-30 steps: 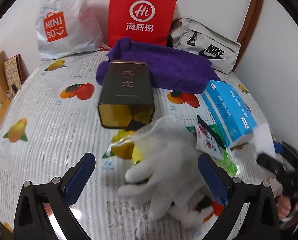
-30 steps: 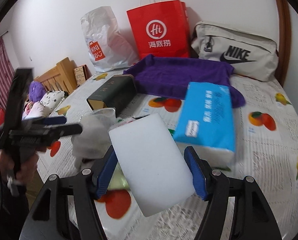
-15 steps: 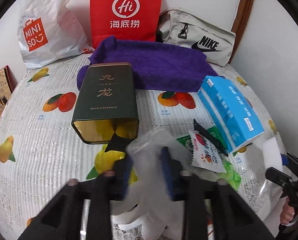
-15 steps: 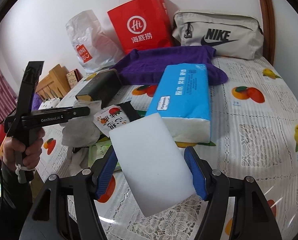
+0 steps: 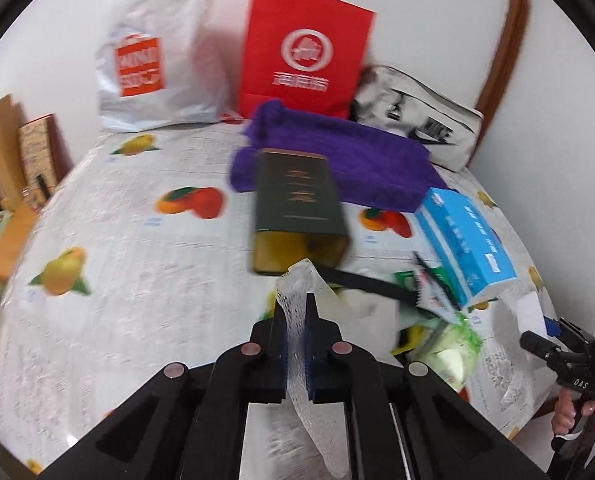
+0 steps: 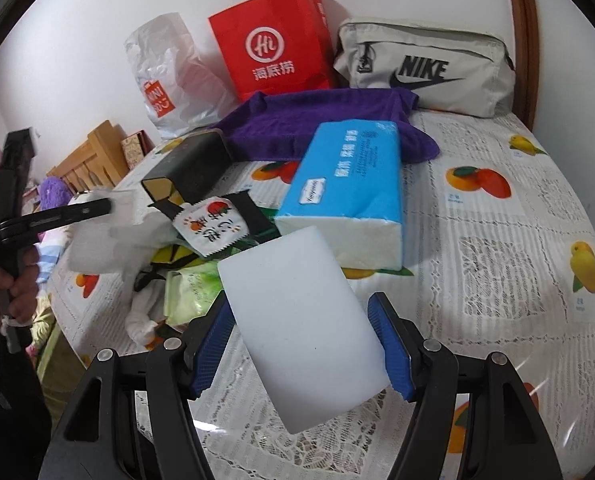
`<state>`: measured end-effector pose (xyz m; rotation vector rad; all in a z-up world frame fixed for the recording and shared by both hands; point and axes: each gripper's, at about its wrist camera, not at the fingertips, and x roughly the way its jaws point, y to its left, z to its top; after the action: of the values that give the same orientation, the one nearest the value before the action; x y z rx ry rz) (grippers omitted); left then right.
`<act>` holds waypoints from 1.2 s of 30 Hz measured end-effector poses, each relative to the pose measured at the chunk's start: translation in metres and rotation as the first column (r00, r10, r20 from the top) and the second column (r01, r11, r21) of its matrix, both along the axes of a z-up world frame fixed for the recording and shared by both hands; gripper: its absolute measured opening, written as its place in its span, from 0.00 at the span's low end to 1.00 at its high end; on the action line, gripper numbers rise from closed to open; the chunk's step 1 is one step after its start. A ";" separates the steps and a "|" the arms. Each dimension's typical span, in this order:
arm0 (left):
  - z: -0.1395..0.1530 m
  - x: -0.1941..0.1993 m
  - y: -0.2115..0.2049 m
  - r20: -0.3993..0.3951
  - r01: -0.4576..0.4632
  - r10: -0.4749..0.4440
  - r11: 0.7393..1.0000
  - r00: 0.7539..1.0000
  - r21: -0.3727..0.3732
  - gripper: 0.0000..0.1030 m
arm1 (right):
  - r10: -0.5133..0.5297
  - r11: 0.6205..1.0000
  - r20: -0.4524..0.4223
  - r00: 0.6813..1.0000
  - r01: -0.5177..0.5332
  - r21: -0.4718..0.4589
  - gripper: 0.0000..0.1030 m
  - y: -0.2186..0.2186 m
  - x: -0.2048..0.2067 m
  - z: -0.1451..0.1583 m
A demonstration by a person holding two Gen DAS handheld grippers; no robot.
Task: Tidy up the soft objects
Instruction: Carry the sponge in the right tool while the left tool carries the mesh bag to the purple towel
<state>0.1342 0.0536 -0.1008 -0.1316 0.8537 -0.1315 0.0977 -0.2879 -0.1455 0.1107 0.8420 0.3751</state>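
My left gripper (image 5: pixel 296 312) is shut on a white knit glove (image 5: pixel 297 280), whose fabric is pinched flat between the blue pads and hangs below them. In the right wrist view the left gripper (image 6: pixel 97 208) holds the glove (image 6: pixel 97 248) lifted above the left side of the bed. My right gripper (image 6: pixel 301 320) is shut on a white sponge block (image 6: pixel 297 332), tilted and held above the fruit-print cover. A purple towel (image 6: pixel 317 120) lies at the back, with a blue tissue pack (image 6: pixel 349 188) in front of it.
A dark green tin box (image 5: pixel 297 216) lies mid-bed. Snack packets (image 6: pixel 209 224) and a green packet (image 6: pixel 189 292) are piled beside the tissue pack. A red paper bag (image 5: pixel 305 48), a white plastic bag (image 5: pixel 145 64) and a grey Nike bag (image 6: pixel 425 68) line the wall.
My left gripper went from wide open around the glove to shut on it and lifted it off the pile. The right gripper kept its hold on the sponge.
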 end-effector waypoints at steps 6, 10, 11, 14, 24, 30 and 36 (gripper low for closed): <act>0.002 -0.006 0.023 0.004 -0.045 0.045 0.999 0.999 -0.023 0.06 | -0.028 0.999 -0.028 0.999 0.027 -0.029 0.65 -0.002 0.005 -0.007; 0.003 -0.007 0.027 -0.002 -0.049 0.049 0.998 0.999 -0.040 0.06 | -0.037 0.999 -0.057 0.998 0.036 -0.024 0.65 -0.002 0.007 -0.012; 0.004 -0.008 0.027 -0.001 -0.047 0.047 0.998 0.999 -0.047 0.06 | -0.037 0.999 -0.060 0.998 0.036 -0.020 0.65 -0.002 0.007 -0.011; 0.011 -0.006 0.029 0.005 -0.050 0.050 0.997 0.999 -0.056 0.06 | -0.036 0.999 -0.058 0.998 0.035 -0.016 0.65 0.000 0.007 -0.003; 0.039 0.023 0.026 0.028 -0.022 0.024 0.997 0.999 -0.075 0.06 | -0.011 1.000 0.004 1.000 0.011 -0.003 0.65 0.012 0.031 0.044; 0.055 0.051 0.014 0.039 0.014 -0.012 0.998 0.999 -0.067 0.06 | -0.014 1.000 0.020 1.000 0.014 -0.022 0.65 0.017 0.066 0.063; 0.065 0.087 0.007 0.040 0.037 -0.035 0.998 0.999 -0.057 0.06 | -0.040 0.999 0.014 0.999 0.040 -0.032 0.65 0.021 0.115 0.073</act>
<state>0.2213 0.0602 -0.0357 -0.1678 0.8140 -0.1919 0.2130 -0.2673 -0.0725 0.0947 0.8315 0.3240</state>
